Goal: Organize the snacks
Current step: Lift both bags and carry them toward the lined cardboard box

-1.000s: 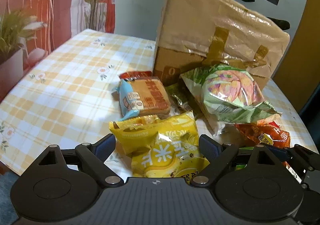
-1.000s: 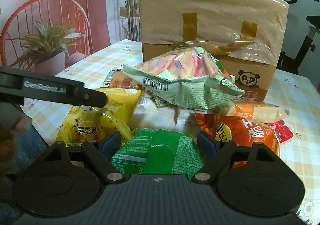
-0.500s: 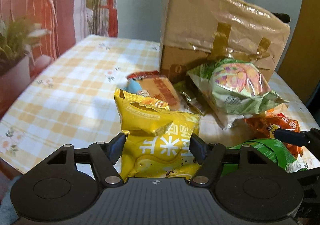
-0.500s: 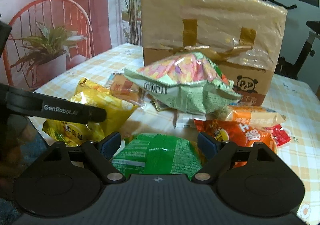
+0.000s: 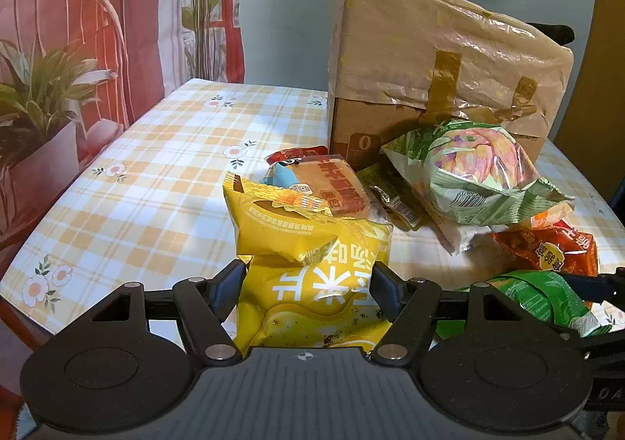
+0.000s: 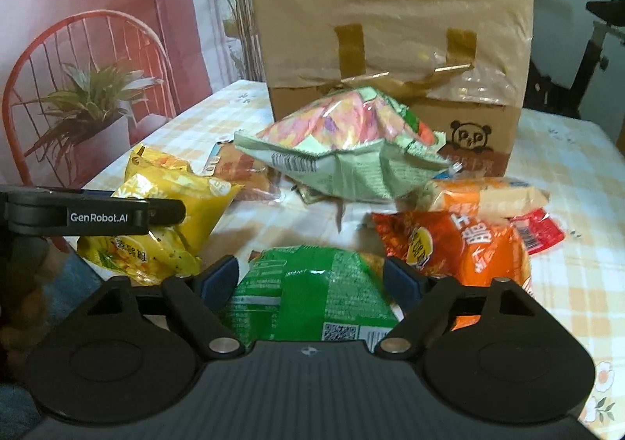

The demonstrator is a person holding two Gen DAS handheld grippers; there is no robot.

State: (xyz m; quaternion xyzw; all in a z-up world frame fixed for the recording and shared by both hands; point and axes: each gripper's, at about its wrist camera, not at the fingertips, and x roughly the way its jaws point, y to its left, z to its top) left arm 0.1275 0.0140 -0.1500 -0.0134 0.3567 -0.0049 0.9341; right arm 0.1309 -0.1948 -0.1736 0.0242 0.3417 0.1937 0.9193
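My left gripper [image 5: 306, 272] is shut on a yellow chip bag [image 5: 312, 244], which stands crumpled and raised off the checked tablecloth [image 5: 136, 186]. The right wrist view shows the same yellow bag [image 6: 168, 205] under the left gripper's finger [image 6: 117, 215]. A green snack bag [image 6: 308, 291] lies between the fingers of my right gripper [image 6: 310, 268]. Its jaws are closing and the pads touch the bag's sides. The green bag [image 5: 539, 299] also shows at the lower right of the left wrist view.
A taped cardboard box [image 6: 390, 49] stands at the back of the table. In front of it lie a pale green and pink bag [image 6: 343, 151], an orange-red chip bag [image 6: 461, 244], an orange pack [image 6: 480, 197] and a bread pack [image 5: 332, 186]. A potted plant [image 5: 39, 96] stands left of the table.
The left jaws closed onto the yellow bag, which rose and crumpled upward. The right jaws narrowed around the green bag, which bulged slightly.
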